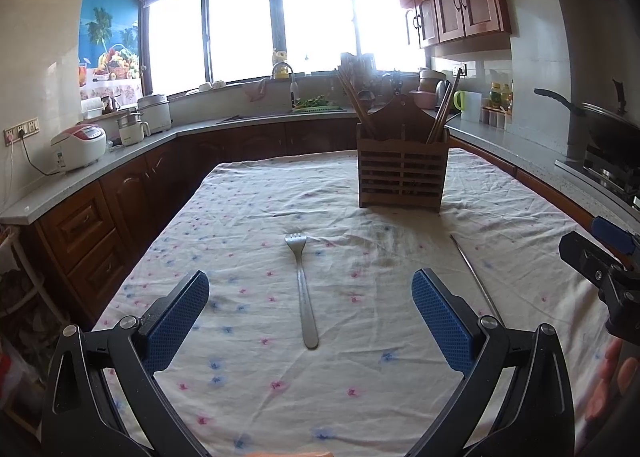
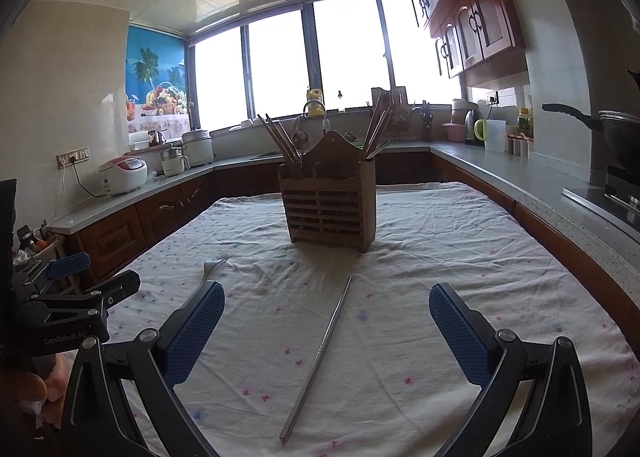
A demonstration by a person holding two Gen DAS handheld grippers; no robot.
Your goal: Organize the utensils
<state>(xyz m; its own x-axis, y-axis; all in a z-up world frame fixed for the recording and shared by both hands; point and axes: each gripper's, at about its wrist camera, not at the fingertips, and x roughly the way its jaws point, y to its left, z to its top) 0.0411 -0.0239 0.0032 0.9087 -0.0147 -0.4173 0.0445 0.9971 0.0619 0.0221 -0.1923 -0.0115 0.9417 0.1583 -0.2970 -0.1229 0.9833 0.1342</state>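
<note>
A steel fork [image 1: 303, 289] lies flat on the flowered tablecloth [image 1: 248, 217], tines pointing away, straight ahead of my left gripper [image 1: 310, 283], which is open with nothing between its blue pads. A single metal chopstick [image 2: 320, 353] lies on the cloth ahead of my right gripper [image 2: 326, 299], also open and empty. The same chopstick [image 1: 474, 277] shows at the right in the left wrist view. A slatted wooden utensil holder [image 1: 402, 173] stands upright further back, with wooden chopsticks sticking out of both ends. The fork [image 2: 210, 271] is partly hidden behind my right gripper's left finger.
Grey counters with dark wood cabinets wrap around the table. A rice cooker [image 1: 78, 147] and pots sit on the left counter, a wok [image 1: 608, 125] on the stove at right, a sink [image 1: 288, 113] under the windows. A hand [image 1: 612, 385] holds the other gripper at the right edge.
</note>
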